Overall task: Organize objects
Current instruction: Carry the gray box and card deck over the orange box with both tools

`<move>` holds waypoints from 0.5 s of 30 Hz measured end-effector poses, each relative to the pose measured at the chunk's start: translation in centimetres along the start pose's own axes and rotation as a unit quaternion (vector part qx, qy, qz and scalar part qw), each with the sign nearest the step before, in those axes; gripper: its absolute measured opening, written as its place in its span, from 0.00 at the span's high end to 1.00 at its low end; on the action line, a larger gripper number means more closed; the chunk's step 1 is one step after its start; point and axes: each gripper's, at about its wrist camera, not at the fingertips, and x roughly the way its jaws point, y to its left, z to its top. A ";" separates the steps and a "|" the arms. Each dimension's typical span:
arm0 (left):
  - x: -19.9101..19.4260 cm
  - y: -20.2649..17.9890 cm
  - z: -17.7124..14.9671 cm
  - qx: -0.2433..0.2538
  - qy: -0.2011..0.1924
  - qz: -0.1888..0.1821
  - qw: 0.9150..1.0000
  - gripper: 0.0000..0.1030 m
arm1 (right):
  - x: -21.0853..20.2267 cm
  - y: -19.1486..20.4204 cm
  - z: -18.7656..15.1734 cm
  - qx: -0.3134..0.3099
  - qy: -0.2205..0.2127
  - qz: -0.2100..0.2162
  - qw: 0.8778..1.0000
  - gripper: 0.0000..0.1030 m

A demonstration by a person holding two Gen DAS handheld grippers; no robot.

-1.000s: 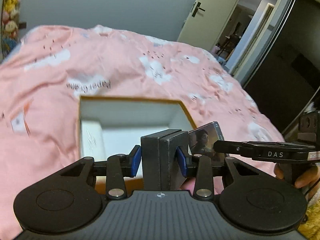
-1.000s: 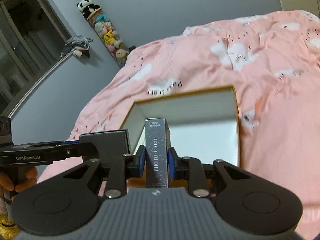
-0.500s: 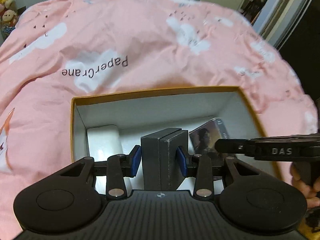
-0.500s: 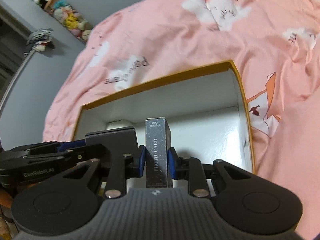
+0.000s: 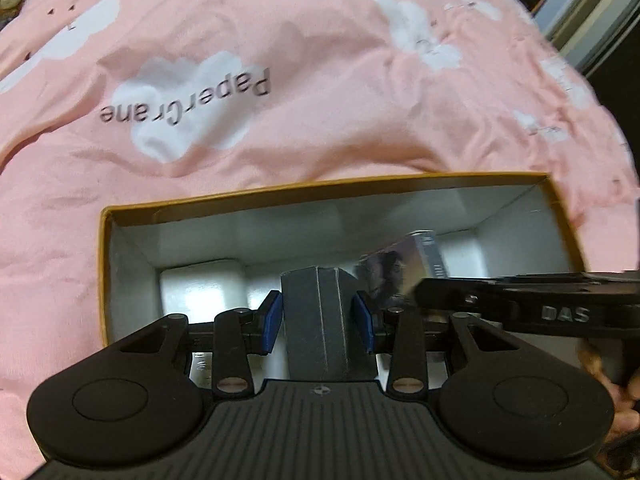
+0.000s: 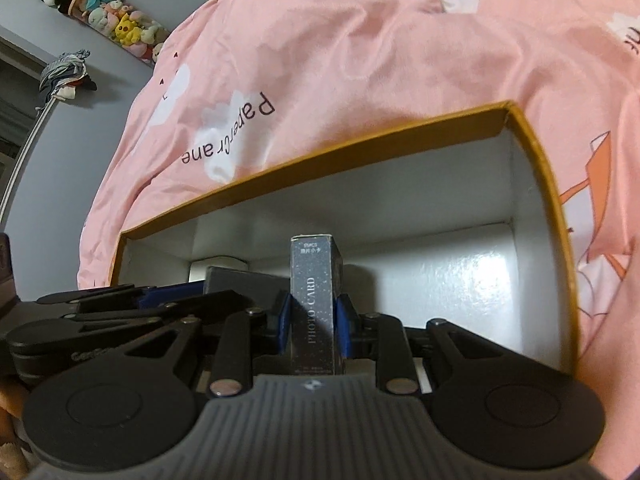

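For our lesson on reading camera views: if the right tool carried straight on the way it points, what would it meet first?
Probably the white far wall of the orange box; the right tool, holding the card pack, points into it. Depth is unclear.

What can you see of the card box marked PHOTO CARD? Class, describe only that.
The card box is slim, tall and dark grey with pale speckles, seemingly cardboard. "PHOTO CARD" runs up its narrow face under small print; the left view shows a portrait on its broad side. It stands upright, closed, pinched between the right claw's blue pads, inside the open storage box, beside the grey box.
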 end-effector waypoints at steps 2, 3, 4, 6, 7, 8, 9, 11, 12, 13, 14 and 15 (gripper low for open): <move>0.2 0.1 0.1 -0.002 -0.007 0.002 1.000 0.56 | 0.3 0.0 -0.2 0.001 0.004 0.000 1.000 0.75; 0.2 0.0 0.1 0.000 -0.009 0.005 1.000 0.56 | 0.4 0.0 -0.2 0.001 0.006 -0.002 1.000 0.75; 0.2 -0.2 0.1 0.004 -0.011 0.008 1.000 0.56 | 0.6 -0.1 -0.3 0.002 0.008 -0.004 1.000 0.75; 0.3 -0.7 0.0 0.021 -0.015 0.032 0.999 0.52 | 0.6 -0.2 -0.4 0.007 0.008 -0.002 1.000 0.75; 0.4 -1.0 -0.1 0.033 -0.016 0.049 0.998 0.52 | 0.6 -0.2 -0.4 0.009 0.008 -0.002 1.000 0.75; 0.4 -1.2 -0.2 0.045 -0.017 0.066 0.997 0.52 | 0.5 -0.2 -0.4 0.009 0.009 -0.003 1.000 0.75; 0.5 -1.3 -0.3 0.051 -0.017 0.073 0.996 0.52 | 0.4 -0.2 -0.4 0.009 0.008 -0.005 1.000 0.75; 0.3 -1.2 -0.5 0.056 -0.017 0.071 0.996 0.51 | 0.2 -0.1 -0.6 0.011 0.008 -0.010 1.000 0.75; 0.1 -1.2 -0.6 0.058 -0.016 0.067 0.996 0.50 | 0.2 -0.1 -0.6 0.010 0.008 -0.012 1.000 0.75; -0.1 -1.3 -0.7 0.066 -0.014 0.066 0.996 0.50 | 0.2 0.0 -0.6 0.011 0.008 -0.014 1.000 0.75; -0.2 -1.5 -1.0 0.080 -0.011 0.069 0.994 0.50 | 0.2 0.0 -0.6 0.012 0.008 -0.016 1.000 0.75; -0.4 -1.8 -1.3 0.101 -0.006 0.073 0.992 0.50 | 0.2 0.0 -0.6 0.014 0.009 -0.016 1.000 0.75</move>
